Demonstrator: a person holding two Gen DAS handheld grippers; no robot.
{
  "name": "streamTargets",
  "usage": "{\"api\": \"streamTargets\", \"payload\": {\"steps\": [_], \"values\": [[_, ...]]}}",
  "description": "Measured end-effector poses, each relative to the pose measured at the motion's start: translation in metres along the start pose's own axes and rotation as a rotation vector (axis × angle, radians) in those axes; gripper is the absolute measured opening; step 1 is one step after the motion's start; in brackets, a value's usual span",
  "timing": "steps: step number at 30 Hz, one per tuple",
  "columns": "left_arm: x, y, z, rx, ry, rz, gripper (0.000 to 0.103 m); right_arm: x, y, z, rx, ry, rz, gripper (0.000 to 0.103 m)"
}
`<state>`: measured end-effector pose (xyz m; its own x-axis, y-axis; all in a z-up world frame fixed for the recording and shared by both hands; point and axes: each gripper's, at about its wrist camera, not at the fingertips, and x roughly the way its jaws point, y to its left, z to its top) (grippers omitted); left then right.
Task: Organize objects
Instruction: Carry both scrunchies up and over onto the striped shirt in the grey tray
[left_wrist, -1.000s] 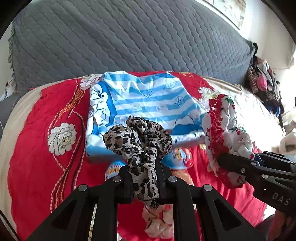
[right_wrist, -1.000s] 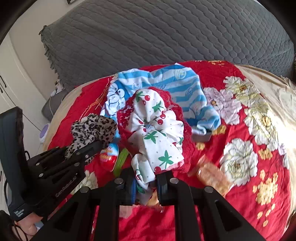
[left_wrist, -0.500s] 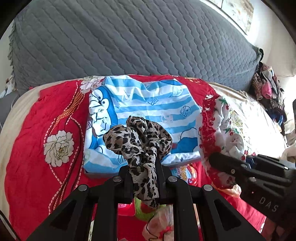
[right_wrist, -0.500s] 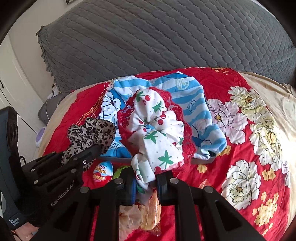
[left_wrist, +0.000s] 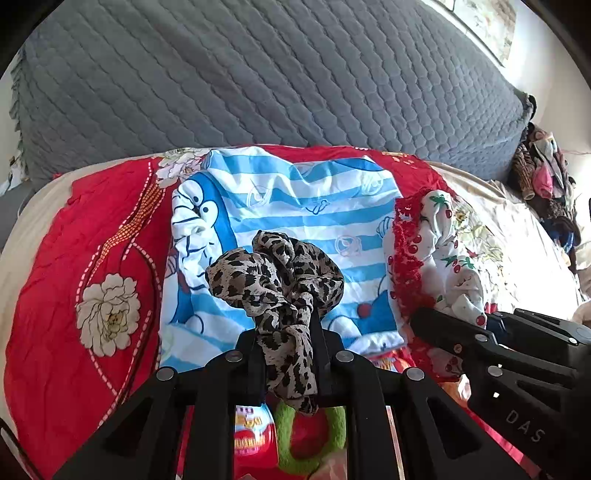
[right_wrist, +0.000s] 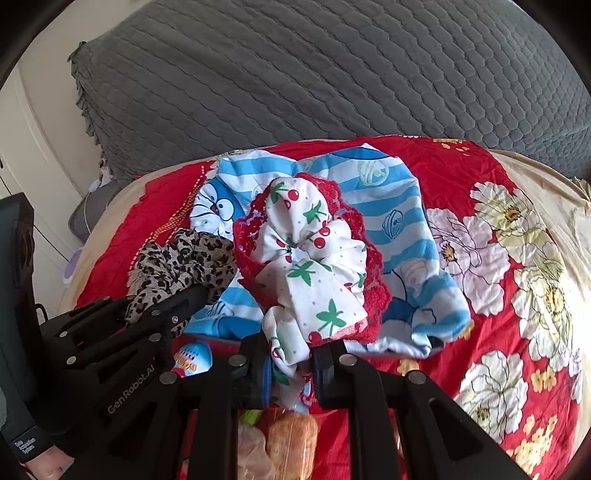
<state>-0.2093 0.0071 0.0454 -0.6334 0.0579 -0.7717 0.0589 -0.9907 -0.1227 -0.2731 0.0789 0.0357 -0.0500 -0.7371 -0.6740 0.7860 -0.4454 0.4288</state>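
My left gripper (left_wrist: 286, 332) is shut on a leopard-print scrunchie (left_wrist: 275, 273), which hangs above the near edge of a blue-and-white striped cartoon cloth (left_wrist: 295, 206) covering a box. My right gripper (right_wrist: 290, 350) is shut on a white cherry-print scrunchie with red lace (right_wrist: 310, 258), held over the same cloth (right_wrist: 406, 229). In the right wrist view the left gripper (right_wrist: 201, 291) with the leopard scrunchie (right_wrist: 177, 262) sits at the lower left. The right gripper (left_wrist: 419, 321) and the cherry scrunchie (left_wrist: 436, 251) show on the right in the left wrist view.
A red floral bedspread (left_wrist: 74, 258) covers the bed, with a grey quilted headboard cushion (left_wrist: 258, 74) behind. Under the grippers lie a red-and-white toy egg (left_wrist: 253, 435), a green ring (left_wrist: 314, 439) and wrapped snacks (right_wrist: 291, 439). A pile of clothes (left_wrist: 543, 181) lies far right.
Both grippers have moved forward over the bed with their scrunchies, so the striped cloth now lies closer beneath them. The egg and snacks have slid under the fingers.
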Motion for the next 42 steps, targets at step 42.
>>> {"api": "streamTargets", "payload": {"steps": [42], "values": [[0.103,0.018,0.020,-0.071,0.080,0.028,0.017,0.119,-0.034,0.026,0.028,0.154,0.000,0.019]]}}
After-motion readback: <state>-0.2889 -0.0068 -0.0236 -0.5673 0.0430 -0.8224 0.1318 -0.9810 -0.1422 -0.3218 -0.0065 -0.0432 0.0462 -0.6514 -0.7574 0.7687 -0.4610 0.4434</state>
